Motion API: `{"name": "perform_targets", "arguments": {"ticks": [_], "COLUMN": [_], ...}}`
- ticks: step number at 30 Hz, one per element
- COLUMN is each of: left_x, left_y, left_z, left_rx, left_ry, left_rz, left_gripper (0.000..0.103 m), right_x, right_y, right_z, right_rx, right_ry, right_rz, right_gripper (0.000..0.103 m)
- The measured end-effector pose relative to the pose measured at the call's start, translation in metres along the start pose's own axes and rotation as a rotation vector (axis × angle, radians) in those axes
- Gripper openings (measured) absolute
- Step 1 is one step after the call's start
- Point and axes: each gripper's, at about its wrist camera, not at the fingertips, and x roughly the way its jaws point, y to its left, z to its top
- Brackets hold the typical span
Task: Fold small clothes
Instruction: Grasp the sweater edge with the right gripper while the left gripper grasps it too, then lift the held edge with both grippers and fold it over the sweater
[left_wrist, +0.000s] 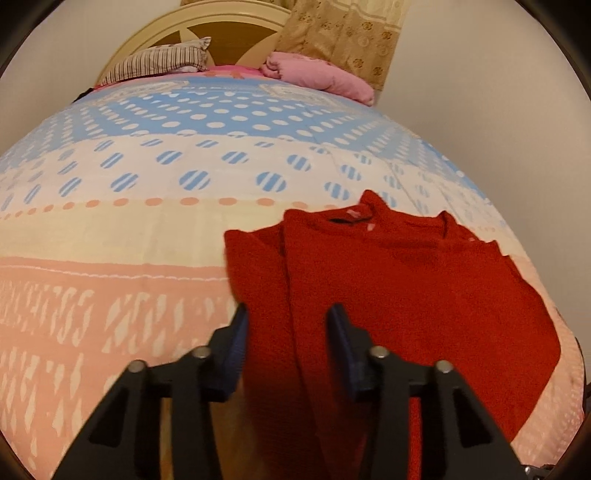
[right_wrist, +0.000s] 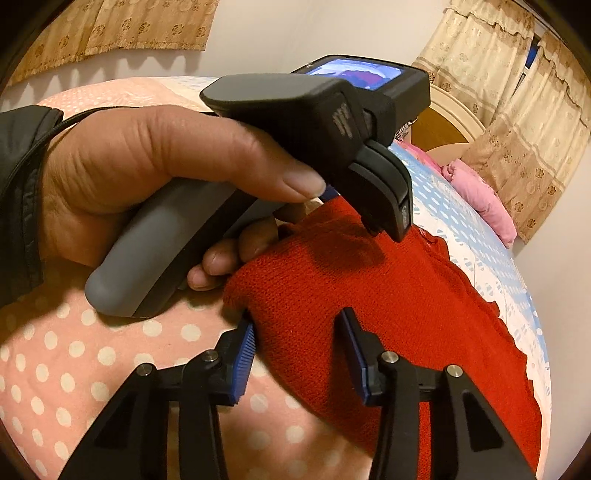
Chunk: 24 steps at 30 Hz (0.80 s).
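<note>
The red sweater (left_wrist: 388, 280) lies spread on the bed (left_wrist: 110, 229), near the bed's foot end and toward its right side in the left wrist view, collar pointing to the headboard (left_wrist: 221, 33). Its left edge is doubled into a long fold running down toward the camera.

The left gripper (left_wrist: 286, 314) straddles that folded edge: cloth fills the gap between the blue pads (left_wrist: 236, 343), but whether they pinch it or merely flank it cannot be told. The right gripper (right_wrist: 297, 325) sits at the sweater's near corner with the knit between its jaws, the left pad (right_wrist: 245, 354) against the corner's edge; here too a firm grasp cannot be told. Just beyond the corner, a hand (right_wrist: 147, 177) holds the other gripper's grey handle (right_wrist: 155, 243), fingers (right_wrist: 221, 258) touching the sweater's edge.

To the left of the sweater the bedcover lies bare right across; beyond its collar it stays bare up to a striped pillow (left_wrist: 159, 61) and a pink quilt (left_wrist: 317, 74) at the headboard. On its right, the sweater's hem runs close to the bed's edge, near the wall (left_wrist: 480, 92).
</note>
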Motion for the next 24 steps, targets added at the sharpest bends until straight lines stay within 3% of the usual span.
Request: {"name": "perform_targets", "arguments": {"ticks": [4, 10, 14, 24], "left_x": [-0.002, -0.002, -0.005, -0.009], "left_y": [0.006, 0.008, 0.012, 0.015], "left_z": [0.000, 0.000, 0.002, 0.005], "left_rx": [-0.035, -0.058, -0.101, -0.196], "left_ry": [-0.006, -0.005, 0.003, 0.017], "left_rz": [-0.049, -0.062, -0.087, -0.128], "left_gripper": [0.025, 0.018, 0.017, 0.016], "right_x": [-0.001, -0.002, -0.006, -0.020], "right_y": [0.003, 0.005, -0.006, -0.047], "right_z": [0.000, 0.000, -0.001, -0.009], "right_rx": [-0.005, -0.017, 0.040, 0.255], "right_ry": [0.000, -0.002, -0.018, -0.109], "right_rz": [0.000, -0.005, 0.027, 0.142], "right_gripper": [0.040, 0.026, 0.018, 0.015]}}
